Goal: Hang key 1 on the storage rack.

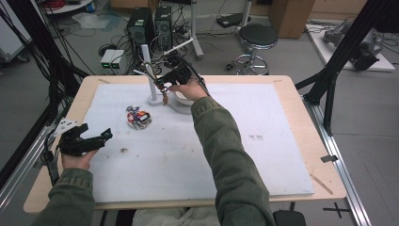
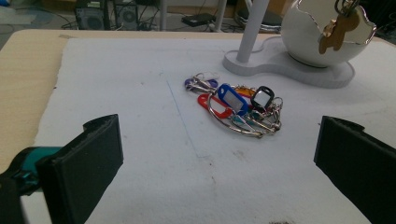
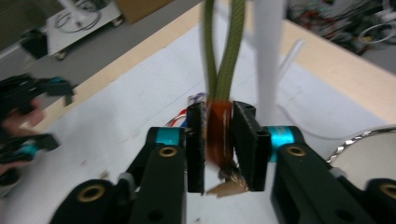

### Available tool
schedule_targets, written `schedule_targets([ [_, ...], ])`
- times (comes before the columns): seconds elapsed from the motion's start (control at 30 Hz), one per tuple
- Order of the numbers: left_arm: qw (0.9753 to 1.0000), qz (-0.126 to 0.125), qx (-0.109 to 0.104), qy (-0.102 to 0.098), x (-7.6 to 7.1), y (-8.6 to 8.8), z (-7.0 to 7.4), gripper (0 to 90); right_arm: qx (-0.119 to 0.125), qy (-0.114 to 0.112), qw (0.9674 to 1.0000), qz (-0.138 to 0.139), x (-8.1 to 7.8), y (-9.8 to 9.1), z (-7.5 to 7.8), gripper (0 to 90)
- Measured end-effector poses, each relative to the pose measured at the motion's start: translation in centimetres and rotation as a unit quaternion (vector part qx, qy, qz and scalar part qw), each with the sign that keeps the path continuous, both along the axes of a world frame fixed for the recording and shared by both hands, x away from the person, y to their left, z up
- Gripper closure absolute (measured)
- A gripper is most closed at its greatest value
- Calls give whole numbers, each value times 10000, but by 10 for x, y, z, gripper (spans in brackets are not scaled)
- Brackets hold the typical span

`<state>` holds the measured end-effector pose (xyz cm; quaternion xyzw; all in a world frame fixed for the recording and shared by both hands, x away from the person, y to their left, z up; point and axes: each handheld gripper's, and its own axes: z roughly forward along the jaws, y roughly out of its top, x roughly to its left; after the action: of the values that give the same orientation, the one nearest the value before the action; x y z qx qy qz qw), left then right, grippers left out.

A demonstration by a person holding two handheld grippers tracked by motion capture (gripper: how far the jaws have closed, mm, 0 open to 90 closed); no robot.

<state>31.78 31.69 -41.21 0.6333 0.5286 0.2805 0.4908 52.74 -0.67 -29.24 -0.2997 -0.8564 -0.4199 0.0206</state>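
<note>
Right gripper (image 3: 219, 149) jaws stand slightly apart around a brown keychain tag (image 3: 218, 135), its green loop (image 3: 224, 60) hanging vertical by the white stand post (image 3: 268, 60), over the bowl (image 2: 322, 35). Left gripper (image 2: 219, 163) jaws wide apart, key pile (image 2: 238, 107) straight ahead on the worktop (image 2: 140, 140)

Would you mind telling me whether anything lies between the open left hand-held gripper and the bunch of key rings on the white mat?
Nothing visible does: bare white mat separates the left hand-held gripper from the bunch of key rings.
</note>
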Motion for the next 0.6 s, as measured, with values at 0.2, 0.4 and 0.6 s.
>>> schedule_targets([
  [0.2,10000,-22,22,6,-1,-1,1,17,-272,-88,9993,239,-9,-4,7,364],
  [0.4,10000,-20,26,16,-1,-1,0,17,-391,67,9992,-86,-14,-12,13,67],
  [0.6,10000,-54,11,6,0,-1,0,17,-654,-41,9975,-259,-23,-26,15,8],
])
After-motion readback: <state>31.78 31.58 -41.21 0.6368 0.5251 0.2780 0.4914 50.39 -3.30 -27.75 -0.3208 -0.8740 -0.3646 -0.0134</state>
